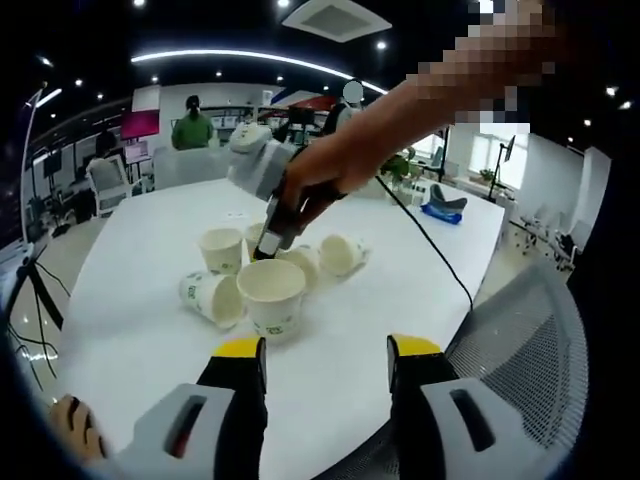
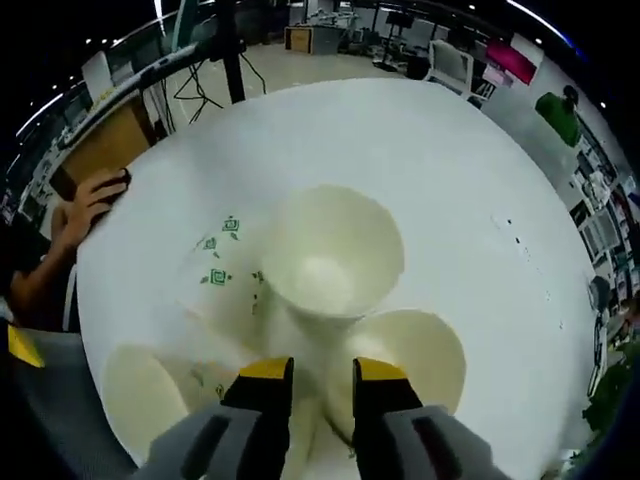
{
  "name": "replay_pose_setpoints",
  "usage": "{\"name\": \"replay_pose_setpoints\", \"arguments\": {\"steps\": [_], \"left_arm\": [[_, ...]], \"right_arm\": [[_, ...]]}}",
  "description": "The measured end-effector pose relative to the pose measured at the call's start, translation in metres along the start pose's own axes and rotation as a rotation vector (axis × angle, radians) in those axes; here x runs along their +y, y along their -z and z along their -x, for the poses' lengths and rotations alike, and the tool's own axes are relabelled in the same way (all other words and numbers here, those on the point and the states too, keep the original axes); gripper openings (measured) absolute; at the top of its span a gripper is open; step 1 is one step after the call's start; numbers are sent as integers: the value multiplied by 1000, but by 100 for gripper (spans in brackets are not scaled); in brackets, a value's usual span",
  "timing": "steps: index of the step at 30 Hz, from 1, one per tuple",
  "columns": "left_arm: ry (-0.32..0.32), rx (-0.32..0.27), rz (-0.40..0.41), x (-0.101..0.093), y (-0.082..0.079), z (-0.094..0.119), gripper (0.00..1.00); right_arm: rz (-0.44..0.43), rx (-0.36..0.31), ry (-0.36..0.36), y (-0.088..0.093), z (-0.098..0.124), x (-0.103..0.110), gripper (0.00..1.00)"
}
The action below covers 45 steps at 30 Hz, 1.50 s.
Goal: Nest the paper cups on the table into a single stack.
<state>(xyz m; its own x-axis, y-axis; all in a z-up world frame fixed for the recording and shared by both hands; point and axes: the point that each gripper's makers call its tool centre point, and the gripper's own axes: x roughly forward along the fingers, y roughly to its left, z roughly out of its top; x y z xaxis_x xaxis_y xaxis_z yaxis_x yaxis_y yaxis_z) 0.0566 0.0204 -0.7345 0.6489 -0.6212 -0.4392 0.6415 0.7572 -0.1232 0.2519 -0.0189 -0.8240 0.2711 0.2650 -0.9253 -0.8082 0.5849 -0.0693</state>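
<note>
Several white paper cups with green print sit in a cluster on the white table (image 1: pixel 130 330). An upright cup (image 1: pixel 272 295) stands at the front, one lies on its side (image 1: pixel 212 298), and others (image 1: pixel 342 254) lie behind. My left gripper (image 1: pixel 328 350) hangs open above the near table edge, short of the cluster. A hand holds my right gripper (image 1: pixel 268 240) down among the cups. In the right gripper view its jaws (image 2: pixel 322 372) stand close together just behind the upright cup (image 2: pixel 330 255), between two more cups (image 2: pixel 410 360) (image 2: pixel 140 390). White cup wall shows in the narrow gap.
A grey mesh chair (image 1: pixel 520 340) stands at the table's near right. A black cable (image 1: pixel 430 245) runs across the table to the right. A blue object (image 1: pixel 440 212) lies at the far edge. A person's hand (image 2: pixel 90 205) rests on the table rim. People stand far behind.
</note>
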Motion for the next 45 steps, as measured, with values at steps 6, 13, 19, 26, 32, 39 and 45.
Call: {"name": "replay_pose_setpoints", "arguments": {"steps": [6,13,19,26,32,39,45], "left_arm": [[1,1,3,0,0,0,47],[11,7,-4,-2,1,-1,47],[14,6,-1,-2,1,-1,47],[0,-5,5,1,-1,0,50],[3,-7,2,0,-1,0,49],[2,-10,0,0,-2,1,49],[-3,-16,-2,1,-4,1,50]], "right_arm": [[14,-6,38,-1,0,-10,0],[24,-52,73,-11,7,-27,0],[40,-70,99,-4,31,-33,0],[98,-105,121,-6,55,-36,0],[131,-160,101,-17,84,-20,0],[193,-209,69,-35,103,-6,0],[264,-233,43,-47,131,20,0]]}}
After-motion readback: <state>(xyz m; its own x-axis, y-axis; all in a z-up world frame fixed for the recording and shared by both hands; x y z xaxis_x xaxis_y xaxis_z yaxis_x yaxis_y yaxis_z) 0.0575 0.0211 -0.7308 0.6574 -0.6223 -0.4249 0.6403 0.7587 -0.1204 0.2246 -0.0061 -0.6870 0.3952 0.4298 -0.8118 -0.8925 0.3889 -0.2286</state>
